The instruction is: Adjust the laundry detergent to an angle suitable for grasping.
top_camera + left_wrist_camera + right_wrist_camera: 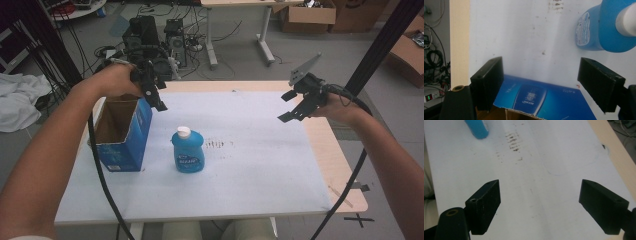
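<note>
A blue bottle (188, 150) with a white cap stands upright near the middle of the white table top (260, 165). Left of it sits an open blue cardboard box (120, 132), its brown inside showing. My left gripper (156, 97) hovers open over the box's far right corner, nothing between its jaws. In the left gripper view (549, 82) the box's blue side (541, 98) lies below the jaws and the bottle (604, 30) is at the upper right. My right gripper (285, 106) is held open above the table's right side, empty. The right gripper view (540, 205) shows the bottle's base (477, 128) far off.
Dark smudges (216, 144) mark the table top right of the bottle. The table's wooden edge (345, 165) shows along the right. Beyond the far edge are computer towers (155, 40), cables on the floor and cardboard boxes (307, 17). A white cloth (17, 100) lies at the left.
</note>
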`<move>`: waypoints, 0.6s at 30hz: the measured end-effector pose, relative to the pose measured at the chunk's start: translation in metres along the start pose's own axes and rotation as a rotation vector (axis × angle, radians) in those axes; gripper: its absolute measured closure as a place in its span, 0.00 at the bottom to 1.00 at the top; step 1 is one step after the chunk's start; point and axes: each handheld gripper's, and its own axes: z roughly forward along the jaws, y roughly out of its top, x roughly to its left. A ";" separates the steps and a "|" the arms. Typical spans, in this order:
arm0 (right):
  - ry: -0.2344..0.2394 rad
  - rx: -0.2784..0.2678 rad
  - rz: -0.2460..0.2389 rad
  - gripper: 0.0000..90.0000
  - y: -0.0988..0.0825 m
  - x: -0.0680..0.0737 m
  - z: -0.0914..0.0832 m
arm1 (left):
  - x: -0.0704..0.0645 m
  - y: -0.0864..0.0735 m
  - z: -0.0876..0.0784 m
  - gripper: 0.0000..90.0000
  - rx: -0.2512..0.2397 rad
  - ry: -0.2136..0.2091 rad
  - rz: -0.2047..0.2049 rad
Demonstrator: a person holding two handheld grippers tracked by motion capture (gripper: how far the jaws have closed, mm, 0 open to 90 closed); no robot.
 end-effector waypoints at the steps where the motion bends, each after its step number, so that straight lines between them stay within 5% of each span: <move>1: -0.013 -0.006 0.008 0.20 -0.001 -0.005 -0.003 | 0.000 0.000 0.000 0.24 0.001 0.000 0.000; 8: -0.073 0.045 0.018 0.18 -0.001 -0.026 -0.006 | 0.002 0.001 0.000 0.24 -0.005 0.002 -0.002; 18: -0.072 0.093 0.020 0.18 -0.002 -0.038 0.001 | 0.001 0.002 -0.002 0.24 -0.006 0.009 -0.009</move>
